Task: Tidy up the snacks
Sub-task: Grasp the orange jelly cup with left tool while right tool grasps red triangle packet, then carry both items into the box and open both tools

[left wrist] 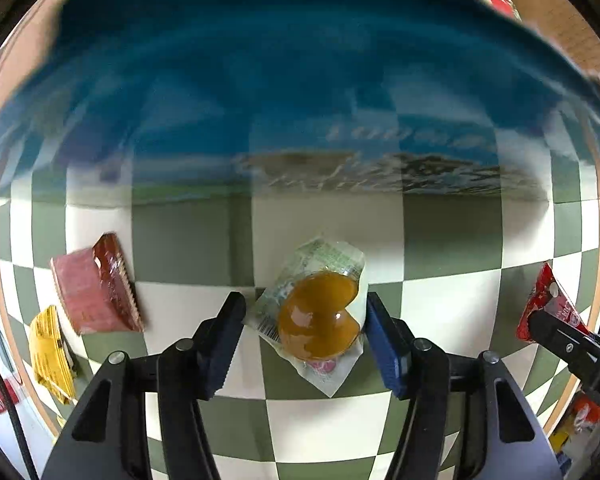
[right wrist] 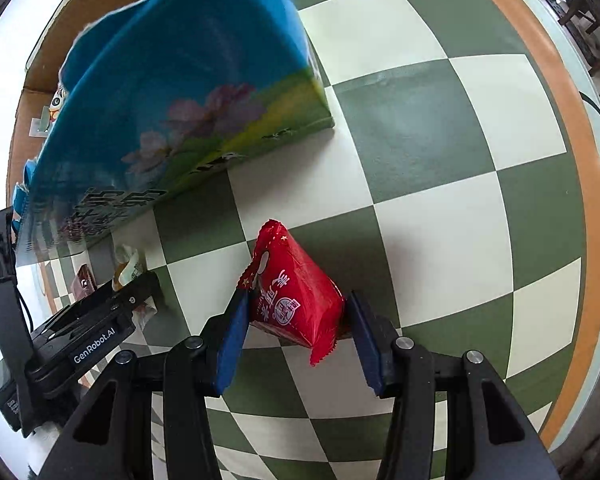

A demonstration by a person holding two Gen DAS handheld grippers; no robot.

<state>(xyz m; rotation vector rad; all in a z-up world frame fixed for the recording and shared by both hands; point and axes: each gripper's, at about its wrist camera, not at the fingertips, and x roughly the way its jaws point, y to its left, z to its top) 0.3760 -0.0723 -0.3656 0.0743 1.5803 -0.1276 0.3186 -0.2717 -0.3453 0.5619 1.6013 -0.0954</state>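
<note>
"GenRobot.AI" marks the left gripper (right wrist: 140, 284).

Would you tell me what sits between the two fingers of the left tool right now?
In the left wrist view, a clear packet holding an orange-brown snack lies between the left tool's open fingers on the checkered tablecloth.

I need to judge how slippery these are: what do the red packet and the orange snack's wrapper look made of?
Red packet: likely glossy plastic film, with printed lettering, crimped ends and sheen. Orange snack's wrapper: clear, shiny plastic, since the orange contents show through and highlights glint; one printed part carries a barcode.
</note>
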